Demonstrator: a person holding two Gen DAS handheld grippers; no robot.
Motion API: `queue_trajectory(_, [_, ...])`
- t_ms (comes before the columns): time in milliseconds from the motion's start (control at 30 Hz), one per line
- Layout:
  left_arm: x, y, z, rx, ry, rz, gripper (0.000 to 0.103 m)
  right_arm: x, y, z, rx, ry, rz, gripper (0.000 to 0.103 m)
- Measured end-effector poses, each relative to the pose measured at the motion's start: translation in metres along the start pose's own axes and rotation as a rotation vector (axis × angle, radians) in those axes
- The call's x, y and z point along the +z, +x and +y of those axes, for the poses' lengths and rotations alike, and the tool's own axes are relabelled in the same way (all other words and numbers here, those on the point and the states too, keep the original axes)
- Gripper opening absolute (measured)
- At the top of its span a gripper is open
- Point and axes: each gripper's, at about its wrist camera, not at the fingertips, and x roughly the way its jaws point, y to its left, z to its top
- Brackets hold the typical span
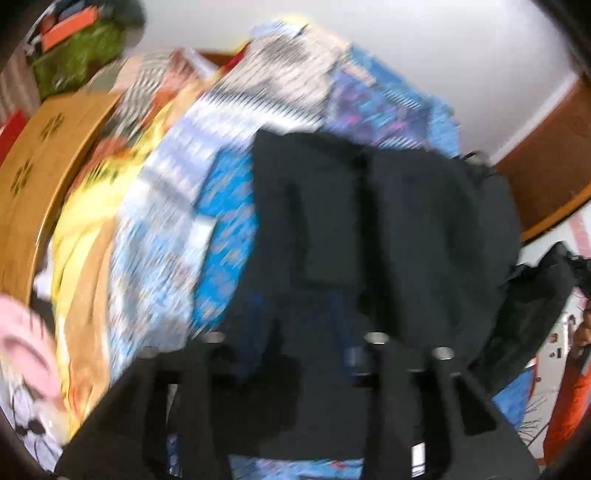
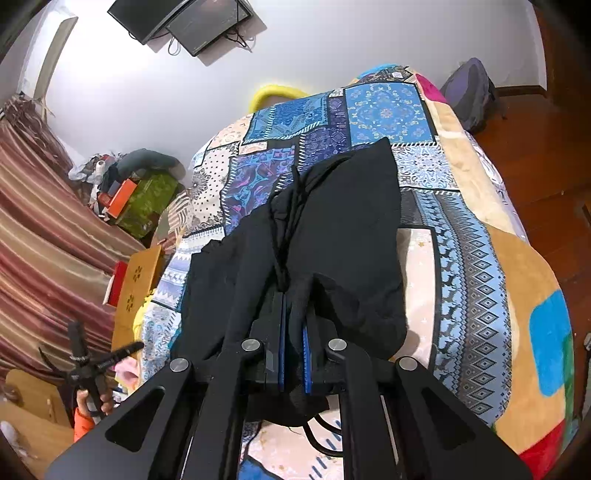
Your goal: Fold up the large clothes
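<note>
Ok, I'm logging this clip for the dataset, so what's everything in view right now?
garment: one, black, spread on the blanket, its near edge in the right claw
blanket: one, blue patchwork with tan border, covering the bed
screens: two, black, on the white wall
backpack: one, grey-purple, on the wood floor right of the bed
curtain: one, red-striped, at left
green box: one, beside the bed, with an orange box on it
wood panel: one, tan, at the bed's left edge
right claw: shut on the garment
left claw: blurred, over the garment; grip unclear
</note>
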Motion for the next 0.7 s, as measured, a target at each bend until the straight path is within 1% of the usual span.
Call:
queue_trajectory(33, [-0.011, 0.005, 0.012, -0.012, -0.011, 0.039, 0.044, -0.001, -0.002, -0.001, -0.001, 0.002, 0.000, 0.006])
queue_trajectory(100, [-0.026, 0.011, 0.031, -0.049, -0.043, 0.087, 0.044, -0.002, -0.005, -0.003, -0.012, 0.000, 0.001, 0.006])
queue_trajectory(200, [-0.052, 0.015, 0.054, -0.052, -0.086, 0.123, 0.044, -0.005, -0.008, -0.006, -0.019, 0.012, 0.007, 0.006])
queue_trajectory(267, [-0.069, 0.022, 0.068, -0.092, -0.136, 0.155, 0.044, -0.006, -0.009, -0.007, -0.022, 0.020, 0.009, 0.006])
queue_trajectory(333, [-0.082, 0.027, 0.077, -0.114, -0.173, 0.183, 0.044, -0.008, -0.011, -0.008, -0.027, 0.026, 0.009, 0.006])
queue_trajectory(367, [-0.089, 0.033, 0.082, -0.102, -0.189, 0.194, 0.045, -0.009, -0.012, -0.008, -0.030, 0.028, 0.010, 0.006])
queue_trajectory(433, [-0.097, 0.034, 0.088, -0.073, -0.208, 0.193, 0.052, -0.011, -0.013, -0.008, -0.038, 0.030, 0.013, 0.006])
queue_trajectory(467, [-0.101, 0.037, 0.092, -0.072, -0.223, 0.199, 0.060, -0.012, -0.014, -0.009, -0.044, 0.030, 0.015, 0.006])
queue_trajectory(533, [-0.108, 0.046, 0.101, -0.112, -0.267, 0.215, 0.061, -0.015, -0.016, -0.010, -0.053, 0.030, 0.019, 0.006])
queue_trajectory(567, [-0.109, 0.050, 0.105, -0.129, -0.294, 0.216, 0.064, -0.017, -0.017, -0.011, -0.058, 0.032, 0.023, 0.006])
queue_trajectory(600, [-0.111, 0.053, 0.108, -0.152, -0.326, 0.207, 0.071, -0.018, -0.018, -0.012, -0.061, 0.036, 0.025, 0.006])
queue_trajectory(633, [-0.112, 0.055, 0.109, -0.174, -0.349, 0.199, 0.074, -0.019, -0.018, -0.013, -0.063, 0.041, 0.028, 0.006])
queue_trajectory(667, [-0.113, 0.057, 0.108, -0.192, -0.367, 0.190, 0.082, -0.020, -0.018, -0.015, -0.066, 0.046, 0.030, 0.006])
queue_trajectory(700, [-0.112, 0.057, 0.106, -0.192, -0.365, 0.186, 0.084, -0.021, -0.017, -0.016, -0.069, 0.050, 0.033, 0.006])
